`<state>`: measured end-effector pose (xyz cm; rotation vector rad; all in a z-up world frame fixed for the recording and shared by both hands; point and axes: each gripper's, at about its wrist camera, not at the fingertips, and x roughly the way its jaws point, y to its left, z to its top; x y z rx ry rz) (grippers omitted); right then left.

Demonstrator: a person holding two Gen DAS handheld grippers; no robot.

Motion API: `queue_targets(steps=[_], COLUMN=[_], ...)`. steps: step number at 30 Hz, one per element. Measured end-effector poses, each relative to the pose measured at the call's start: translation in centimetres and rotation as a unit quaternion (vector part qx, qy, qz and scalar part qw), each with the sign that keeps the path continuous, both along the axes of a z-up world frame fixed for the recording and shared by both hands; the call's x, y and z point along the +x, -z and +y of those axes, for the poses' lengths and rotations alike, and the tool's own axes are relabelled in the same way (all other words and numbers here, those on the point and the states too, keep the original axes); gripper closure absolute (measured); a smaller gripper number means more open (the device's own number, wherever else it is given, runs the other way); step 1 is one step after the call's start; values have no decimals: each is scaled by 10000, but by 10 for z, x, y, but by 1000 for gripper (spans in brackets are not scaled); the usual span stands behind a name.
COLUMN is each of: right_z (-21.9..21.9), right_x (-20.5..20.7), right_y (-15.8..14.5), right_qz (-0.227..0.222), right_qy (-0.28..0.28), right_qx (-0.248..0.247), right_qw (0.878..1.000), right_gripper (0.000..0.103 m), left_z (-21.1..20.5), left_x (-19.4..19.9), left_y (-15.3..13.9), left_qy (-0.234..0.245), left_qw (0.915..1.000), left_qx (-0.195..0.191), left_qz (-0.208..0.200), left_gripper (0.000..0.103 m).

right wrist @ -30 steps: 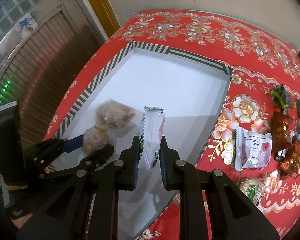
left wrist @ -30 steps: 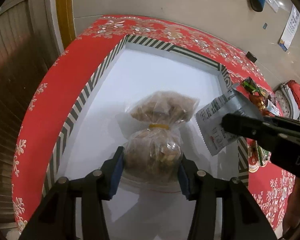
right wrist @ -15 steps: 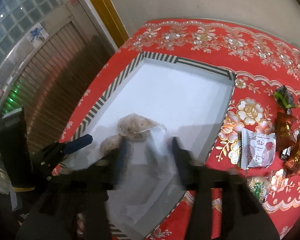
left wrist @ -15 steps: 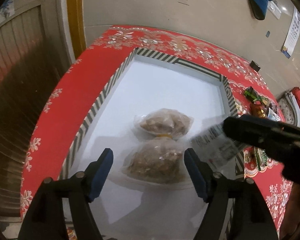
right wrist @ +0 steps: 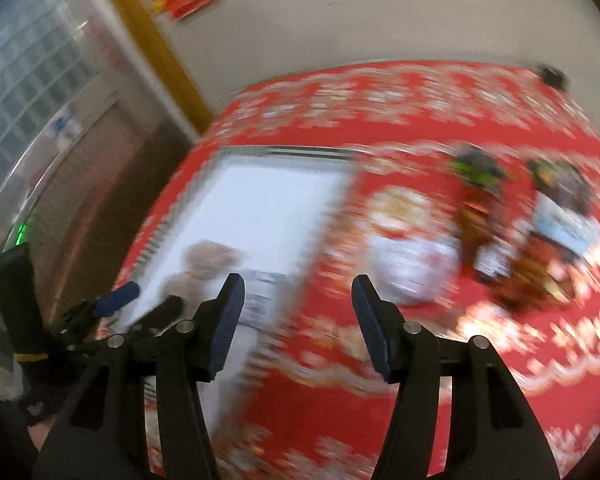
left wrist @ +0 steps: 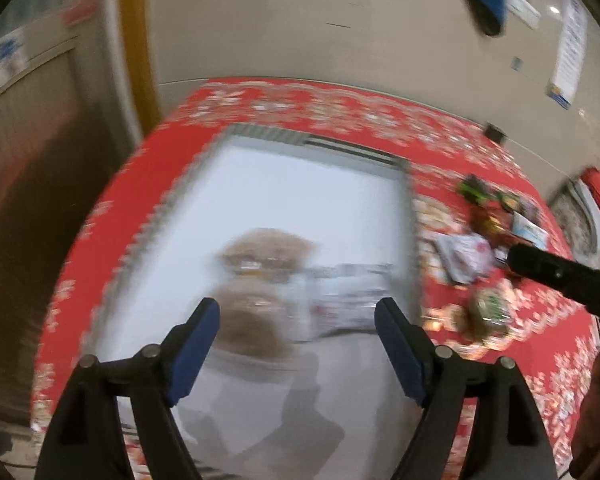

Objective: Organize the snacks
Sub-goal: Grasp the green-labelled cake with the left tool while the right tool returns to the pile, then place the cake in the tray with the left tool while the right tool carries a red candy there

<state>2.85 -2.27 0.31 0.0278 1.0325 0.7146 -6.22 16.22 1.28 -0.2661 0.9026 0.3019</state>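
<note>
Both views are blurred by motion. A clear bag of brown snacks (left wrist: pixel 256 292) tied with a yellow band lies in the white box with striped rim (left wrist: pixel 260 184). A white snack packet (left wrist: pixel 348 296) lies beside it on the right. My left gripper (left wrist: pixel 296 320) is open and empty, above the box's near end. My right gripper (right wrist: pixel 296 304) is open and empty, over the box's right rim (right wrist: pixel 300 256). The brown bag (right wrist: pixel 204 264) and the packet (right wrist: pixel 260 300) show in the right wrist view too. Loose snack packets (right wrist: pixel 412 260) lie on the red cloth to the right.
A red flowered tablecloth (left wrist: pixel 148 184) covers the table. Several dark and green packets (right wrist: pixel 540 224) sit in a cluster at the right. A wall and a yellow door frame (left wrist: pixel 134 40) stand behind the table. The right gripper's arm (left wrist: pixel 560 276) crosses the left wrist view.
My left gripper let go of the brown bag and opened, then drew back. My right gripper released the white packet into the box, opened, and swung right toward the loose snacks.
</note>
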Motion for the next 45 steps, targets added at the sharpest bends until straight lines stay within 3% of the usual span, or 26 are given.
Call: queue_targets(steps=[4, 9, 17, 23, 27, 29, 34, 37, 39, 45], right_z=[-73, -129, -171, -167, -155, -150, -134, -121, -114, -110], right_x=[12, 24, 43, 68, 86, 96, 121, 127, 126, 127], right_y=[13, 20, 26, 37, 35, 38, 51, 60, 66, 72], right_qz=[196, 294, 355, 374, 228, 311, 588, 589, 565, 502], right_qy=[681, 1009, 908, 615, 341, 299, 269, 223, 148, 16], right_qx=[-69, -129, -150, -221, -228, -203, -132, -422, -639, -640], right_qw=[9975, 9944, 9951, 9972, 9989, 9989, 9978, 9971, 9962, 9967], right_gripper=[47, 47, 47, 47, 47, 47, 47, 47, 65, 69], left_z=[-46, -99, -134, -151, -158, -158, -153, -151, -150, -149], left_x=[21, 53, 90, 100, 102, 102, 101, 99, 99, 99], left_y=[0, 8, 44, 52, 55, 54, 53, 53, 52, 52], left_qy=[542, 1115, 1008, 940, 998, 1007, 971, 972, 963, 992], left_qw=[9984, 9935, 9912, 9914, 9900, 9902, 9914, 9917, 9920, 9918], left_qx=[-139, -220, -458, -142, 104, 202, 163, 94, 19, -87], left_qz=[-48, 62, 723, 896, 987, 949, 860, 833, 816, 807], left_gripper=[18, 14, 13, 15, 25, 39, 45, 47, 48, 48])
